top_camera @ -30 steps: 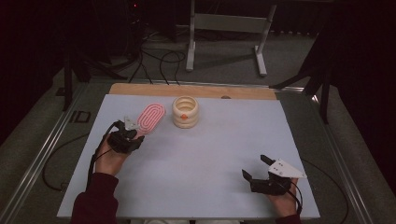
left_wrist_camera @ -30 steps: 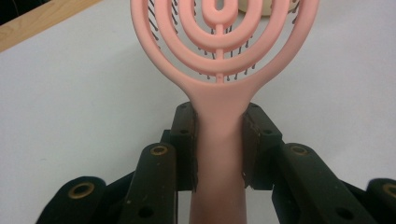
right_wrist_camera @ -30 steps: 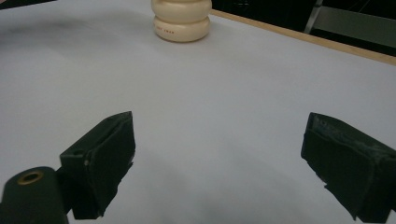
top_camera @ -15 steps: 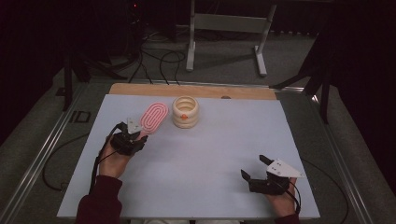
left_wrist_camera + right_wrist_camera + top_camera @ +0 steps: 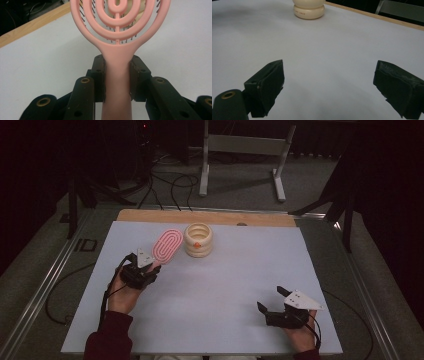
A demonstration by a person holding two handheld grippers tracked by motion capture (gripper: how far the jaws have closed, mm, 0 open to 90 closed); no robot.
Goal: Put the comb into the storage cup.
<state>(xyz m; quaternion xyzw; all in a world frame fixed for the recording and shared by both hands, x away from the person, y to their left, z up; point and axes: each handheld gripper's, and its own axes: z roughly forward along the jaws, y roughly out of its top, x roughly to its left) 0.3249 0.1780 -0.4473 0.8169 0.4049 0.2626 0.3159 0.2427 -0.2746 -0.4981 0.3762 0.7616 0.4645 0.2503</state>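
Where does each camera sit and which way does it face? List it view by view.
High view: above the person's side, looking forward and down on the table; both forearms, the left gripper and the right gripper show.
Left gripper view: on the left gripper, looking along its jaws shut on the brush handle.
Right gripper view: on the right gripper, looking across the table between open jaws.
Shared: all three show the cream holder.

dim room, evenly lit tabletop, soft close-ups
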